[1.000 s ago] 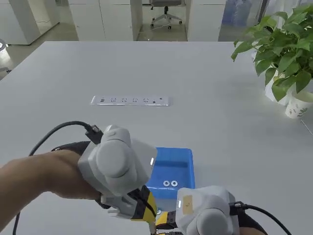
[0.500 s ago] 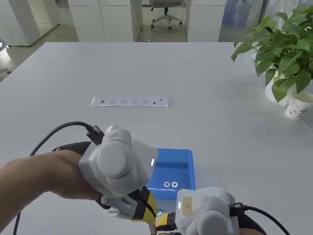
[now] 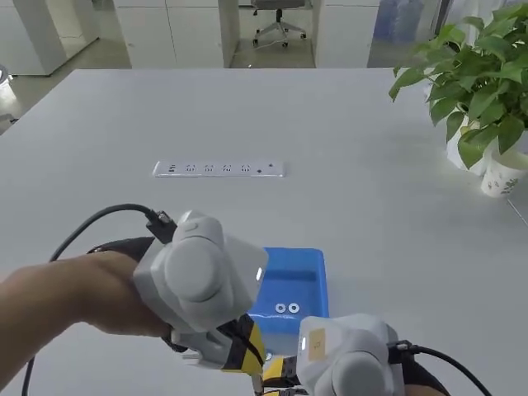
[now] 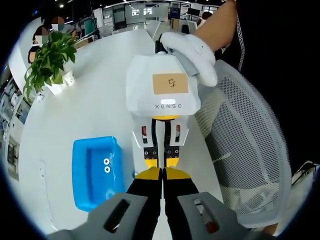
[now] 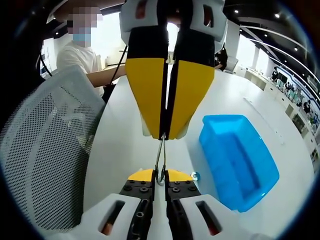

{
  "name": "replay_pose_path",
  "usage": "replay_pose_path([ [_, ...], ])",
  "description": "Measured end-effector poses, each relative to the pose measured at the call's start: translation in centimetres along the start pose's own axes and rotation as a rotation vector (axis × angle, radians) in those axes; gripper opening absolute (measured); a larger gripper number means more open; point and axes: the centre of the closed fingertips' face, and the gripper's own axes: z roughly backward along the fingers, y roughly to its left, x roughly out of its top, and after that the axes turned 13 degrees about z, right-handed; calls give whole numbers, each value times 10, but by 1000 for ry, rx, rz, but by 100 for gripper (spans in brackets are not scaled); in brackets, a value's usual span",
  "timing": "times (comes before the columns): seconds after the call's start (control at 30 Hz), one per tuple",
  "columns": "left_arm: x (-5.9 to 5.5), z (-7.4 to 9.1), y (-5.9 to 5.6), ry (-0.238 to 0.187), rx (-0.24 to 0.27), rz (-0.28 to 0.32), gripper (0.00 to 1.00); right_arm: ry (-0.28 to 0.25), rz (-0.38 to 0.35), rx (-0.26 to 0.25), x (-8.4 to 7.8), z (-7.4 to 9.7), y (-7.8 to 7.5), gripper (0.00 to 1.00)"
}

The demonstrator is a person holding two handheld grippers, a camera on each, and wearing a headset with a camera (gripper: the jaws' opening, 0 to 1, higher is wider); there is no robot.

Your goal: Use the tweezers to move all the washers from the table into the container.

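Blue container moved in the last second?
No. The blue container keeps its offset from the power strip; the slight whole-picture shift is camera motion.

XENSE stands on the white body of the right claw (image 4: 162, 161), under a tan sticker (image 4: 170, 83) marked illegibly.

The left hand-held gripper (image 3: 254, 356) sits at the end of the bare left forearm (image 3: 58, 301) and points down and to the right. The right hand-held gripper (image 3: 276, 375) points back toward it, so the two meet nearly tip to tip. Both pairs of jaws are pressed together, almost without a gap.
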Motion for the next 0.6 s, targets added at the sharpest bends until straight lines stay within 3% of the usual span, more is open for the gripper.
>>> replay_pose_path([
  [0.6, 0, 8, -1, 2, 5, 9, 2, -9, 8, 0, 7, 2, -1, 8],
])
